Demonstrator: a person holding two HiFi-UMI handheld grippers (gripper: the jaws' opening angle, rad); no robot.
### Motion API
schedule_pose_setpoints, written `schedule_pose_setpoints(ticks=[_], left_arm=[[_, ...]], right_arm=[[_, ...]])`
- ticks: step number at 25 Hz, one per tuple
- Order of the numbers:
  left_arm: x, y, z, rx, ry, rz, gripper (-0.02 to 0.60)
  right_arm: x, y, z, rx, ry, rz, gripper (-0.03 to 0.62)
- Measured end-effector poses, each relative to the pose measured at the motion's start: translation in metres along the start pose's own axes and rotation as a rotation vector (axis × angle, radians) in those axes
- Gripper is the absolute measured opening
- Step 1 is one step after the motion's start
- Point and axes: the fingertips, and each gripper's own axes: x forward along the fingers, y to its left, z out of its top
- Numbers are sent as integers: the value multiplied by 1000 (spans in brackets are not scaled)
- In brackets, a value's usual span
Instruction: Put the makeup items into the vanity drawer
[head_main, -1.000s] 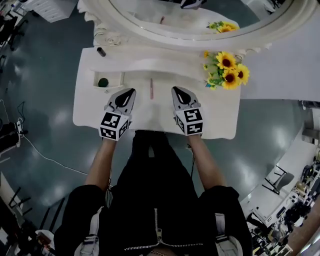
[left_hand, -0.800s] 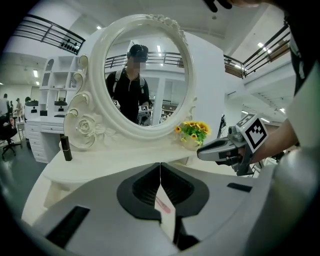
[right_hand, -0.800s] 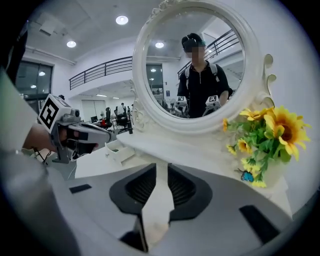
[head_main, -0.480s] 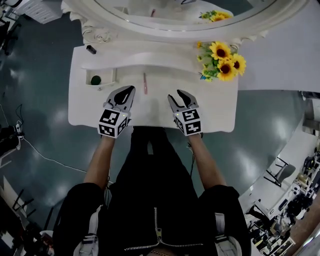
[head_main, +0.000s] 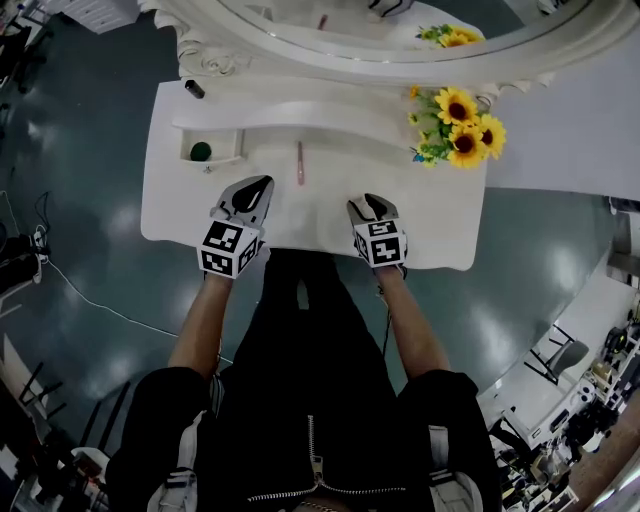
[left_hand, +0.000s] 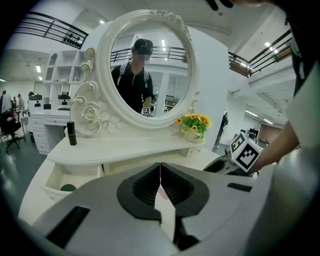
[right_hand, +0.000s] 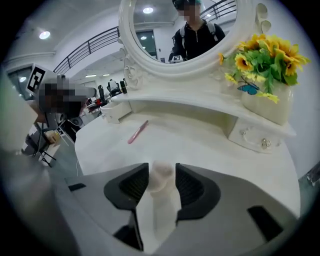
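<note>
A pink makeup pencil (head_main: 299, 162) lies on the white vanity top (head_main: 440, 225), ahead of and between my two grippers. It also shows in the right gripper view (right_hand: 137, 131). The small left drawer (head_main: 222, 135) stands open with a dark green round item (head_main: 201, 151) in it. A black lipstick (head_main: 194, 89) stands on the upper shelf at the left. My left gripper (head_main: 255, 187) is shut and empty. My right gripper (head_main: 372, 204), near the front edge, has its jaws opening. A pale blurred rounded thing (right_hand: 162, 175) sits between them, and I cannot tell what it is.
A vase of sunflowers (head_main: 458, 125) stands on the shelf at the right, above a closed drawer with metal knobs (right_hand: 262, 143). The big oval mirror (left_hand: 150, 70) rises behind the shelf. A person's legs stand against the table's front edge.
My right gripper has drawn back toward the table's front edge and its jaws have parted. The left gripper has hardly moved.
</note>
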Motion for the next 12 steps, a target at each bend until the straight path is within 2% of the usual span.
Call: schedule_pose_setpoints(ticks=[5, 12], left_arm=[[-4, 4, -6, -10, 9, 12, 21], [-8, 5, -13, -17, 18, 15, 21]], right_arm=[[7, 1, -9, 57, 12, 21, 173], [11, 9, -8, 95, 30, 58, 101]])
